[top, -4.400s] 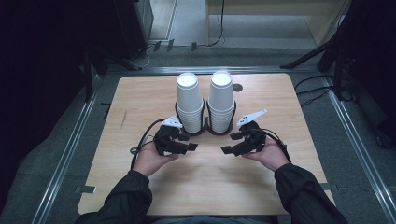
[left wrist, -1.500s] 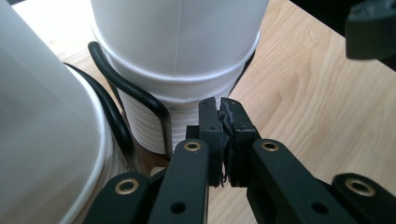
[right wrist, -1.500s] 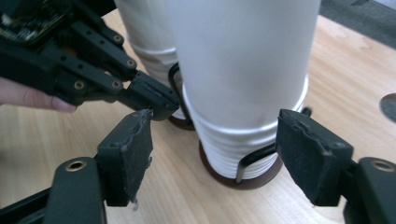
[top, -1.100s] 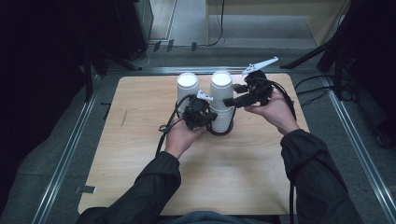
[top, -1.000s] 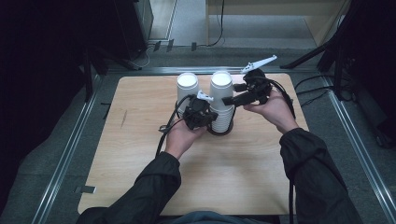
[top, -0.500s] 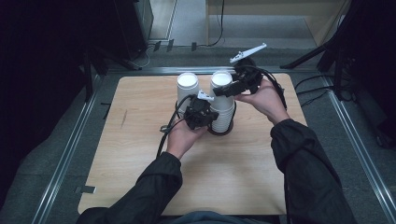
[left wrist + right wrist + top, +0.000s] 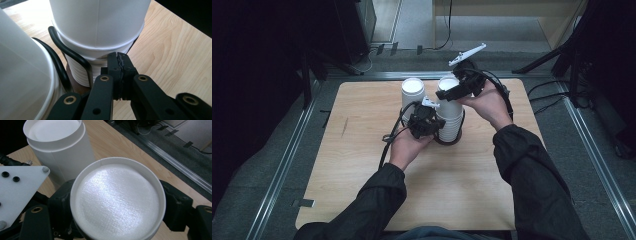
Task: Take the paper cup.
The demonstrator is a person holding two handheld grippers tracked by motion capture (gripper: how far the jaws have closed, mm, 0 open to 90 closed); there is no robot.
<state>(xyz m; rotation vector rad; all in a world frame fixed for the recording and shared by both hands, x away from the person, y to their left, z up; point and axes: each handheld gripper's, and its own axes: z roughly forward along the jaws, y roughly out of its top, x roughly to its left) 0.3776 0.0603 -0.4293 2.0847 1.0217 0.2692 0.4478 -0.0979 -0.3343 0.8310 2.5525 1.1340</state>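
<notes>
- Two stacks of white paper cups stand upside down side by side in a black wire holder (image 7: 71,53) at the far middle of the wooden worktop (image 7: 362,165).
- The left cup stack (image 7: 413,96) stands free, its top cup's base facing up; in the right gripper view it rises at the upper left (image 7: 56,147).
- The right cup stack (image 7: 451,114) is the one being worked on. Its ribbed pile of rims shows low in the left gripper view (image 7: 77,72), with the smooth wall of an upper cup above.
- The left gripper (image 7: 428,122) sits low against the near side of the right cup stack, held from below by the person's left hand (image 7: 408,146). In the left gripper view (image 7: 118,60) its jaws are pressed fully together with nothing between them, and their tips rest right at the rims of the stack, just beside a loop of the wire holder.
- The right gripper (image 7: 451,93) is at the top of the right cup stack, reaching in from the right in the person's right hand (image 7: 488,102), its grey plate (image 7: 467,54) raised above it.
- In the right gripper view the top cup (image 7: 117,197) sits between the right gripper's jaws, one on each side of its wall, base up. The jaws have just been closing; whether the pads already press on the cup cannot be told.
- A black cable (image 7: 388,145) trails from the left gripper towards the person's sleeve.
</notes>
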